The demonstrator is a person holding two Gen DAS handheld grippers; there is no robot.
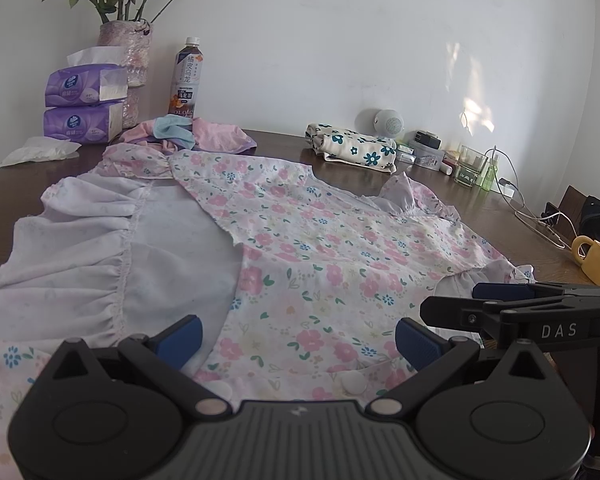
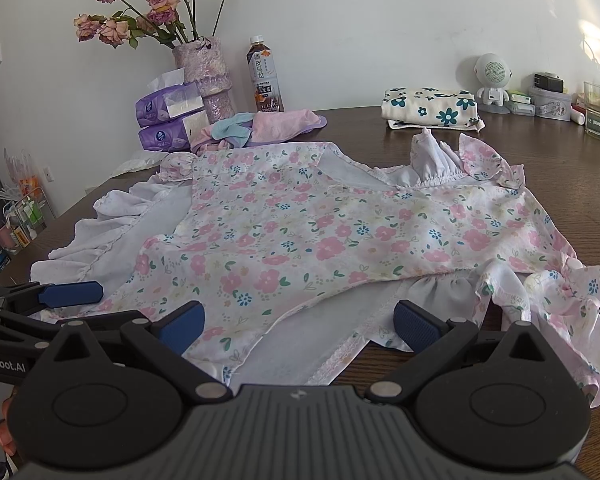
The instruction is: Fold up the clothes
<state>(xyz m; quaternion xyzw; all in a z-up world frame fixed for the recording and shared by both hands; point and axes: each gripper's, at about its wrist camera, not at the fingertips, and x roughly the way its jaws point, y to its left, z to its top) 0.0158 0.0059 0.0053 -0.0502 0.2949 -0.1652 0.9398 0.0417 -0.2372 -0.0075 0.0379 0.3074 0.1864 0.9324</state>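
Across the dark wooden counter (image 2: 540, 152) lay a floral dress (image 2: 300, 232), spread out with one side folded over to show its pale lining. Near its front edge, the left tool (image 1: 298, 338) and the right tool (image 2: 299, 326) both hovered with blue pads wide apart, gripping nothing. At the far left stood a vase of roses (image 2: 204, 76), tissue packs (image 2: 168, 120) and a tea bottle (image 2: 265, 76). A folded flowered cloth (image 2: 432, 108) sat far right.

a dark wooden desk (image 2: 440, 152) stands against a plain white wall (image 2: 360, 20); patches of sunlight (image 1: 474, 114) fall on the wall at right.
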